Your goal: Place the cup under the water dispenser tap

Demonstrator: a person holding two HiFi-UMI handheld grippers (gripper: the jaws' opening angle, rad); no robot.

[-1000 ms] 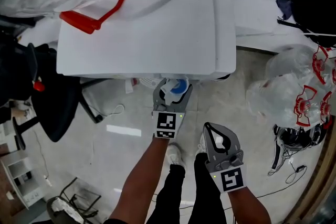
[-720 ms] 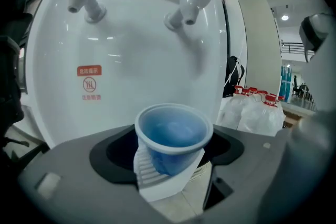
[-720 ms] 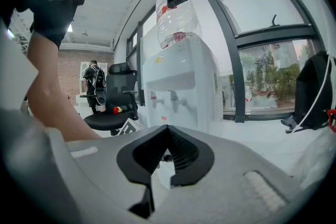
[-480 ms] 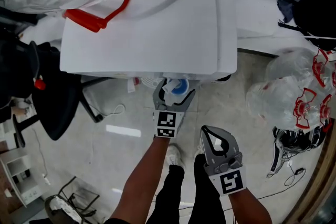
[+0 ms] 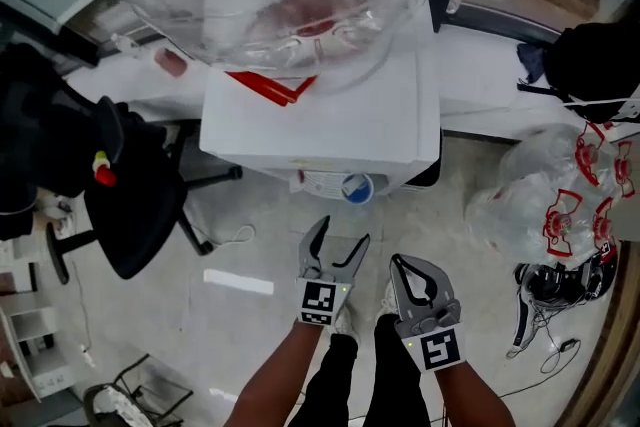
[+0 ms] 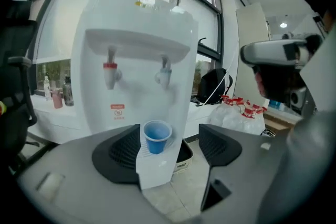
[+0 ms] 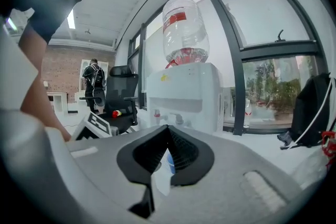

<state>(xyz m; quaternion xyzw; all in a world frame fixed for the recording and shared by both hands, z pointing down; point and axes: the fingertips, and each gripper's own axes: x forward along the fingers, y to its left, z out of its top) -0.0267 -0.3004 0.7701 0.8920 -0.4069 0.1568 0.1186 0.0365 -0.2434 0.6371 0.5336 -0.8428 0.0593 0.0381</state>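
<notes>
The blue cup [image 6: 156, 137] stands upright on the small ledge at the front of the white water dispenser [image 6: 131, 60], straight under the blue tap [image 6: 164, 75]. The red tap [image 6: 109, 73] is at the cup's 10 o'clock. A big clear bottle [image 5: 300, 5] sits upside down on top of the dispenser.

In the head view the left tongs [image 5: 341, 235] hang over the floor [image 5: 230, 315] at the cup's 6 o'clock, near the dispenser but clear of it. Their jaws are apart and closing with nothing between them; the cup only shows through the gap, farther off and untouched. The right tongs [image 5: 400, 263] are just beside the left ones, at their 4 o'clock, with the jaw tips pressed together and holding nothing.

A black office chair [image 5: 130, 205] stands at the dispenser's 8 o'clock.
</notes>
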